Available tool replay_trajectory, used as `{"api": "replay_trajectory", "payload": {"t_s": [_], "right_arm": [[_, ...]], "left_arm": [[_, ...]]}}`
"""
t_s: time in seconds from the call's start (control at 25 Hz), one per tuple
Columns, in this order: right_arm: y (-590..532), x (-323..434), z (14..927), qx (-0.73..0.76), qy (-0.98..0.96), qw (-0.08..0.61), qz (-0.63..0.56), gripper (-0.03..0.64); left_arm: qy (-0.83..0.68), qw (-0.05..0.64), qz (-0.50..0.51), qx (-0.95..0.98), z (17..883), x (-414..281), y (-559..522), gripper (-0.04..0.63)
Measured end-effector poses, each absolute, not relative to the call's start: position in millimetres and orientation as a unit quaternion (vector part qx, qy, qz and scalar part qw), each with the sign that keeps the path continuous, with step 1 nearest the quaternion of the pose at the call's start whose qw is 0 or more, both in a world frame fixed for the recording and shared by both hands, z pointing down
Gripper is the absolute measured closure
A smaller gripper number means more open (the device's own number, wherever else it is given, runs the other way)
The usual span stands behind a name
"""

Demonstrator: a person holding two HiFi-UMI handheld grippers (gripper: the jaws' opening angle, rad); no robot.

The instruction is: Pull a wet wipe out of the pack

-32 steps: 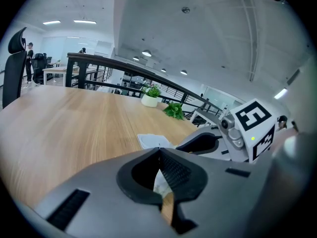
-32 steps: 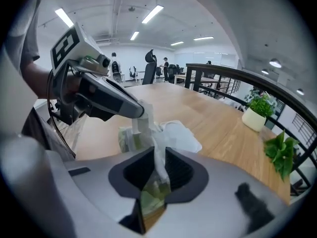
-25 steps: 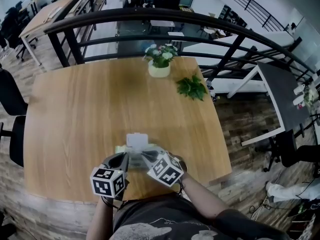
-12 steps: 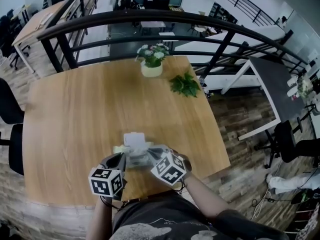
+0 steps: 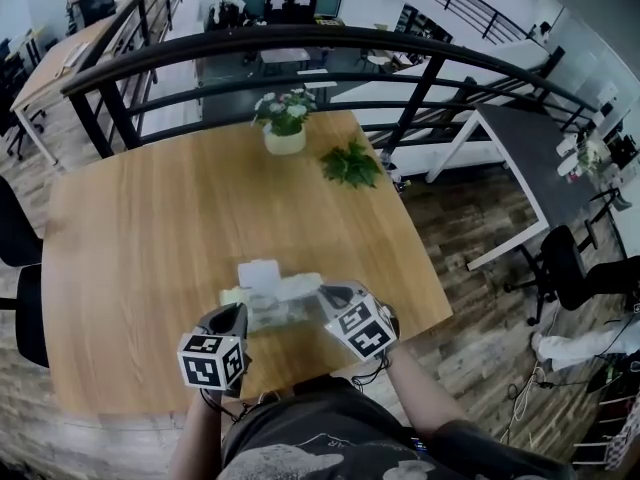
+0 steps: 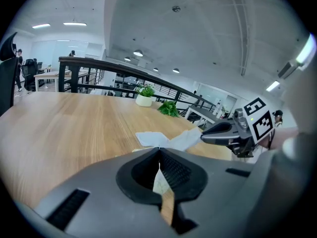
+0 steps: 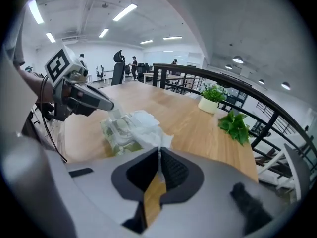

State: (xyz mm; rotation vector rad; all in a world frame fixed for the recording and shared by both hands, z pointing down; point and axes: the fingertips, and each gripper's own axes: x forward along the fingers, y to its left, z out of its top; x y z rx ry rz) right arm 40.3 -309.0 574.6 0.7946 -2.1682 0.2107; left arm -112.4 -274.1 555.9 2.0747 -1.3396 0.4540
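Note:
A pale green wet wipe pack (image 5: 262,306) lies near the front edge of the wooden table (image 5: 150,228), its white lid flap (image 5: 258,272) standing open. My left gripper (image 5: 236,318) is shut on the pack's near left edge, and the wrapper shows between the jaws (image 6: 159,180). My right gripper (image 5: 326,294) is shut on a white wet wipe (image 5: 298,286) that stretches from the pack's opening to the right. In the right gripper view the wipe (image 7: 148,133) runs from the pack (image 7: 118,130) into my closed jaws, with the left gripper (image 7: 111,105) pinning the pack's far side.
A white pot of flowers (image 5: 285,128) and a green leafy sprig (image 5: 350,163) sit at the table's far edge. A black railing (image 5: 300,43) runs behind it. Black chairs (image 5: 15,218) stand at the left. The table's right edge (image 5: 425,268) drops to the floor.
My right gripper has moved to the right, away from the pack, drawing the wipe out longer. The left gripper has stayed on the pack.

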Motion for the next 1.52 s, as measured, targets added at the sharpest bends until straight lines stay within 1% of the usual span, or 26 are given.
{"api": "replay_trajectory", "payload": {"t_s": [0.2,0.36,1.04,1.2,1.52], "right_arm": [[-303.2,46.7,553.4,0.344,-0.857,0.376,0.083,0.586],[-291.7,35.8,541.1,0.349,-0.862,0.360,0.071,0.586],[-180.2,8.3,517.7,0.392,-0.851,0.345,0.059,0.586],[-162.3,4.2,514.8,0.405,-0.850,0.331,0.065,0.586],[-147.5,-5.6,504.4,0.387,-0.859,0.330,0.055,0.586]], "left_arm": [[-0.508,0.277,0.184,0.794,550.8,-109.5,-264.4,0.580],[-0.503,0.264,0.180,0.803,544.6,-113.2,-253.3,0.580],[-0.471,0.250,0.166,0.829,524.6,-138.9,-155.0,0.580],[-0.468,0.250,0.164,0.832,524.3,-142.6,-143.4,0.580],[-0.472,0.255,0.152,0.830,523.1,-133.8,-132.8,0.580]]}}
